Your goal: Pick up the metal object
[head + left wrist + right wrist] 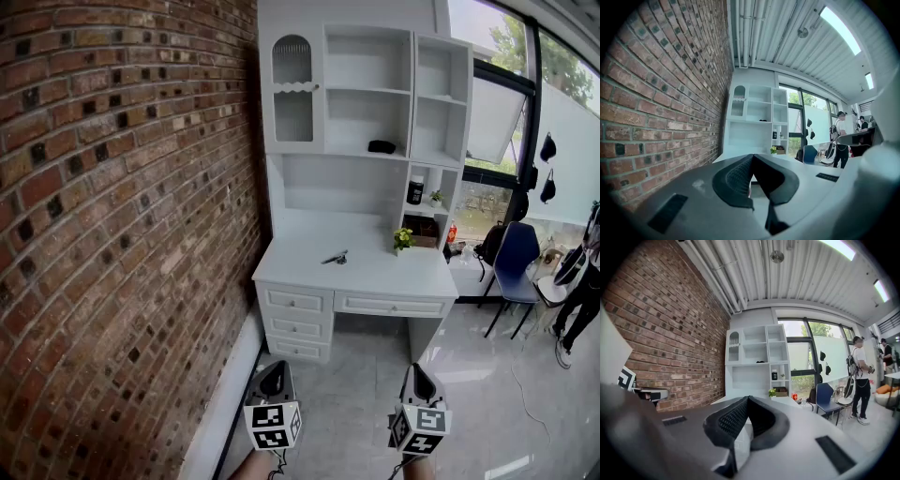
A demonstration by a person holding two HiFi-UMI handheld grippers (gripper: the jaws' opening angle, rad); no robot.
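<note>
A: Tongs first. Left gripper (752,157), right gripper (746,400): condition?

B: Both low in the head view, over the floor, well short of the desk (375,277). Each pair of jaws is closed tip to tip, with nothing between them.

A: Metal object (335,257): location?

B: Lying flat on the white tabletop, a little left of centre, about midway between the front and back edges. It is well apart from the small potted plant (402,240) near the back right corner.

A: Orientation?

B: Slim and dark. Its long axis runs roughly along the front edge, slightly skewed: the left end sits nearer the front edge, the right end nearer the back.

A: Limits of the record?

B: The object is too small to tell one end from the other, or its exact form. In both gripper views the gripper bodies cover most of the tabletop, so it cannot be made out there. A person (579,302) is cut off at the right edge of the head view.
</note>
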